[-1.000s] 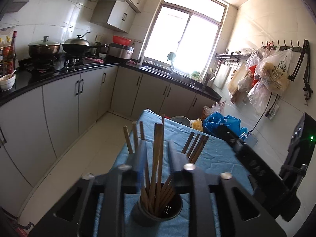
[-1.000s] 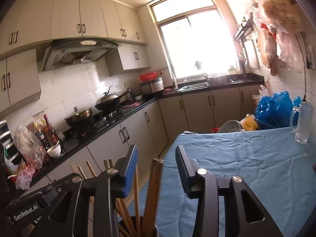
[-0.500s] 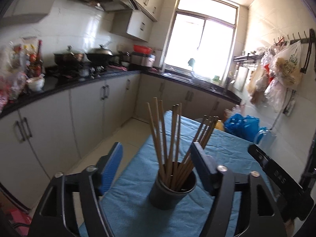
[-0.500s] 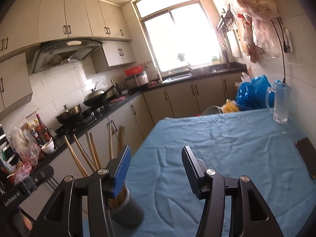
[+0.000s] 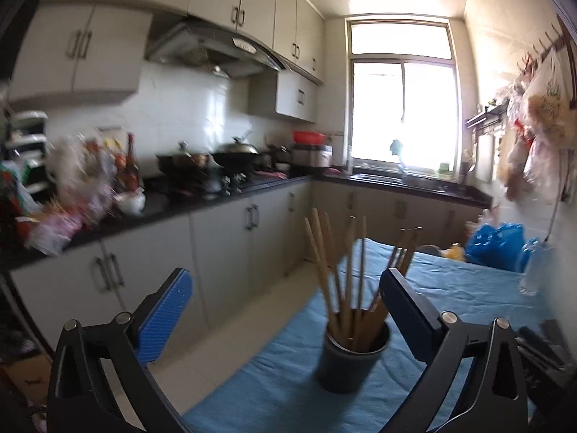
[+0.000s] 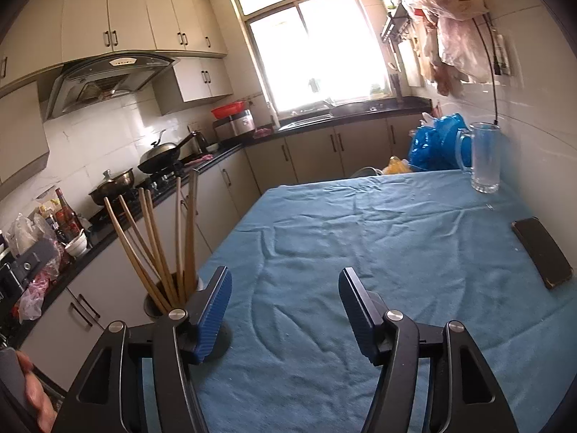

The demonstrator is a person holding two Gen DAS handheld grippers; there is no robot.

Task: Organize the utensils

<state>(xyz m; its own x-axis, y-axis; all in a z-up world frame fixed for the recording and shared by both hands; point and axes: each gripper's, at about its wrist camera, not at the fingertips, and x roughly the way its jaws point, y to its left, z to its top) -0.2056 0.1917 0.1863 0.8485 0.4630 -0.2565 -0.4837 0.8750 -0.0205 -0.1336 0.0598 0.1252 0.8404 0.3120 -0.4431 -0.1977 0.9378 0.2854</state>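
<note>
The blue tablecloth (image 6: 396, 238) spreads ahead of both your grippers. Your left gripper (image 5: 285, 306) gapes wide and empty; the dark chopstick holder (image 5: 351, 357) stands upright beyond it, toward its right finger. Your right gripper (image 6: 285, 310) is also spread wide, holding nothing, the holder just behind its left finger, wooden chopsticks (image 6: 151, 245) fanning upward. A glass mug (image 6: 483, 158) stands far right, a phone (image 6: 541, 252) nearer

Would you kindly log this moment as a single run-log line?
left gripper: open, empty | right gripper: open, empty | chopsticks: upright in holder | holder: on blue tablecloth, near edge
</note>
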